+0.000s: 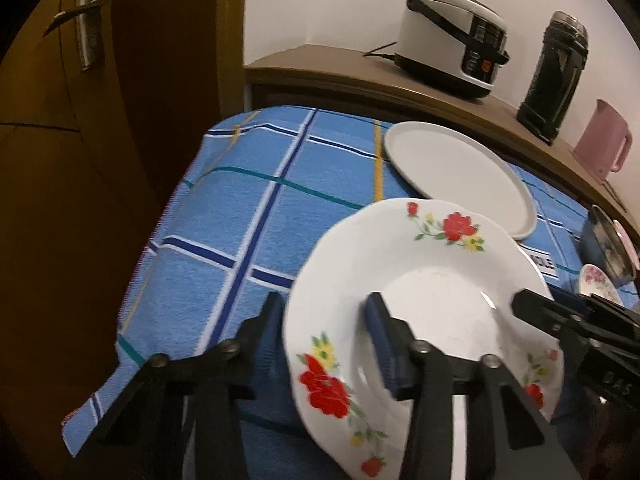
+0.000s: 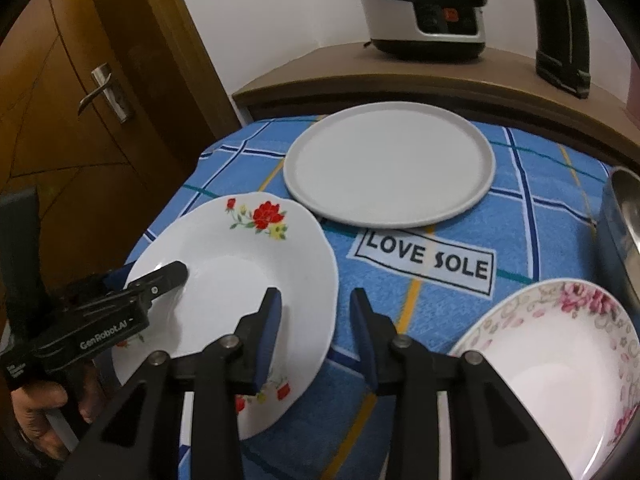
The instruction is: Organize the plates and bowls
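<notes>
Both tongs are straddling the rim of the red-flower plate point(image 2: 240, 280) on the blue-check bench point(image 2: 520, 200): left tongs point(image 1: 324, 312) at its left edge, right tongs point(image 2: 316, 304) at its right. Can't tell if either is clamped. Plain white plate point(image 2: 388, 168) is lying just behind, pink-flower plate point(image 2: 552, 360) to the right.

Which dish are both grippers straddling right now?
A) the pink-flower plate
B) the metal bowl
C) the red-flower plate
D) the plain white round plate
C: in the left wrist view the left gripper has one finger inside the red-flower plate and one outside its rim; the right wrist view shows the right gripper straddling that plate's other edge.
</notes>
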A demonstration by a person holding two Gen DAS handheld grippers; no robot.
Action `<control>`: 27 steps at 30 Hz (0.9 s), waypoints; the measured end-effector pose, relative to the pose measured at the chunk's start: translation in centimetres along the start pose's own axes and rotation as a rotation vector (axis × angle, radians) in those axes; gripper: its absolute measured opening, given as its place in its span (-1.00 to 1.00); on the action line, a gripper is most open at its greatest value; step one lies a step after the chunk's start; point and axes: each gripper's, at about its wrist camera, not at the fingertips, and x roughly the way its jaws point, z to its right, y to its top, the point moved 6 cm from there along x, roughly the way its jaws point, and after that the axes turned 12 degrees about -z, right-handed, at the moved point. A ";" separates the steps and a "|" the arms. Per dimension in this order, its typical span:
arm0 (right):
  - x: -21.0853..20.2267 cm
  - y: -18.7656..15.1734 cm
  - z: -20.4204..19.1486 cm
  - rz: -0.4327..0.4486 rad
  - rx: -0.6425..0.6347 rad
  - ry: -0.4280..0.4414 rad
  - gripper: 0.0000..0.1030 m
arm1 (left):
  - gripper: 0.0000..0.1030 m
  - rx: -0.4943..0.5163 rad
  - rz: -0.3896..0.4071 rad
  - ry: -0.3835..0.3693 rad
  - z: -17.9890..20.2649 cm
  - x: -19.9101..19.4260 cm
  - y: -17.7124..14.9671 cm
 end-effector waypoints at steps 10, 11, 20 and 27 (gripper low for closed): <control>0.0 0.3 -0.3 -0.006 -0.019 -0.001 -0.43 | -0.17 -0.012 -0.016 -0.115 -0.4 -0.6 -0.6; 0.1 0.3 -0.3 -0.007 -0.020 -0.004 -0.45 | -0.17 -0.018 -0.015 -0.125 -0.3 -0.6 -0.7; 0.4 0.4 -0.8 -0.011 -0.044 -0.027 -0.39 | -0.17 -0.004 -0.016 -0.098 -0.4 -1.0 -1.3; 1.4 0.4 -1.9 -0.024 -0.053 0.032 -0.38 | -0.17 -0.029 -0.005 -0.069 -1.9 -1.5 -1.4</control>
